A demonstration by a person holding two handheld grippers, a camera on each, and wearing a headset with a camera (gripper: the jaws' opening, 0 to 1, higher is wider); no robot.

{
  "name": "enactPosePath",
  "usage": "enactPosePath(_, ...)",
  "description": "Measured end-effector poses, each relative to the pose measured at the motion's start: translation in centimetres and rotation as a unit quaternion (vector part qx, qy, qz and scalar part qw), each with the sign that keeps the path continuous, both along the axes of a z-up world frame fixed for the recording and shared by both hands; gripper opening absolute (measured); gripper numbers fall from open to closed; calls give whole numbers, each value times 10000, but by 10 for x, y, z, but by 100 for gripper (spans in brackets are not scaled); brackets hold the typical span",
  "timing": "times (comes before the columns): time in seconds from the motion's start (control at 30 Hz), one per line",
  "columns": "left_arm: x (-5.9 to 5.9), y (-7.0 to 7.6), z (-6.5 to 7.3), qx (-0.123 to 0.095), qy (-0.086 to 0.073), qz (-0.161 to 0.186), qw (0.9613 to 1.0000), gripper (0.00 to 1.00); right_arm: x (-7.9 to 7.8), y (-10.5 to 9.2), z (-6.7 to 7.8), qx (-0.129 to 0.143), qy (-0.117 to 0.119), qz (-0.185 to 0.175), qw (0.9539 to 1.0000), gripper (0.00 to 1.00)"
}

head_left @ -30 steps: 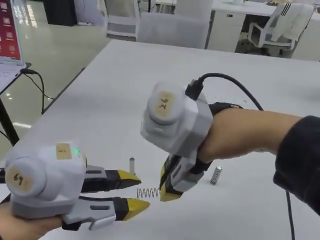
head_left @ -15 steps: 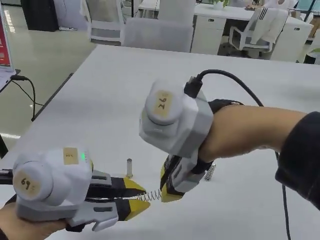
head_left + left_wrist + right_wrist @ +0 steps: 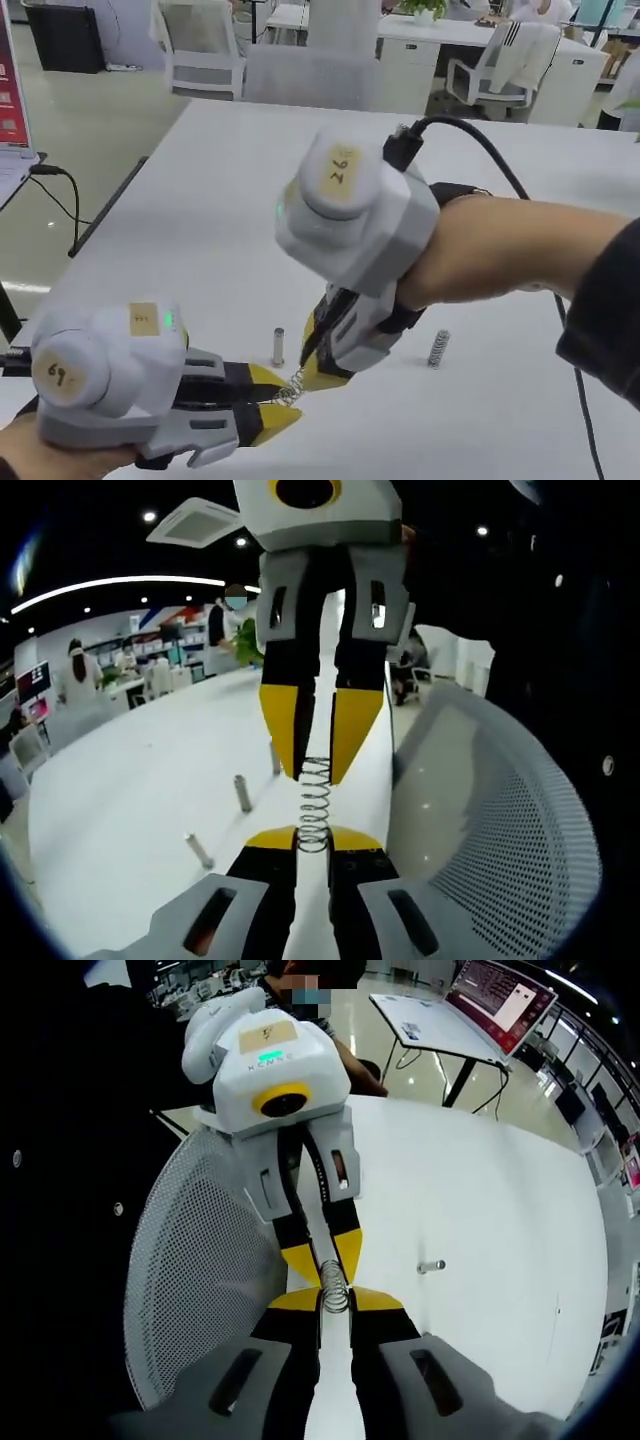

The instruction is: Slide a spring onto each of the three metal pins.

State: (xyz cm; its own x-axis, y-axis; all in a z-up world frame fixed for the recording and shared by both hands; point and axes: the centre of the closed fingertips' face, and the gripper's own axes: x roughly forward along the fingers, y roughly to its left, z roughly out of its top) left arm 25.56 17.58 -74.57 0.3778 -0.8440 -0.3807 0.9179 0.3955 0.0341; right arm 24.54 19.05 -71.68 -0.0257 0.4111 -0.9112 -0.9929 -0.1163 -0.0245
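Observation:
A short steel spring [image 3: 292, 386] hangs in the air between my two grippers, just above the white table [image 3: 200, 230]. My left gripper [image 3: 289, 398] is shut on one end of it, and my right gripper [image 3: 309, 377] is shut on the other end. The left gripper view has the spring [image 3: 314, 805] running from my own jaws [image 3: 313, 840] up to the right gripper [image 3: 315, 765]. Three metal pins [image 3: 242, 793] [image 3: 198, 850] [image 3: 274, 758] stand bare on the table to the left. One pin [image 3: 278, 346] stands just behind the spring. A second spring [image 3: 437, 348] lies beside my right forearm.
The table's left edge [image 3: 110, 205] drops to a glossy floor with a cable. Office chairs [image 3: 200, 45] and desks stand beyond the far edge. A laptop stand [image 3: 470, 1020] is at the far left. A mesh chair back [image 3: 500, 820] is close to my body.
The left gripper's jaws, apart a second ago, have shut on the free end of the spring held by the right gripper. The right gripper has tilted up slightly.

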Motion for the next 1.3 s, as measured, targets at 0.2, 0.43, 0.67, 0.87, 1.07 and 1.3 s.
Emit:
enactPosePath(0.2,11,3,2,-321,49,155,9994,3,9,13,5,118,-45,12,9999,7)
enactPosePath(0.43,18,-2,-5,-423,82,230,9988,3,17,12,-4,-22,-7,125,9999,8)
enactPosePath(0.67,24,-2,-11,-510,143,318,9981,2,19,12,-14,-186,150,270,9994,12)
enactPosePath(0.87,28,1,-11,-522,119,364,9979,2,23,13,-25,-337,196,346,9986,11)
enactPosePath(1.07,29,4,-15,-482,114,432,9978,3,26,16,-33,-446,210,423,9979,8)
enactPosePath(1.3,35,14,-20,-624,243,754,9949,9,31,19,-36,-441,231,396,9980,8)
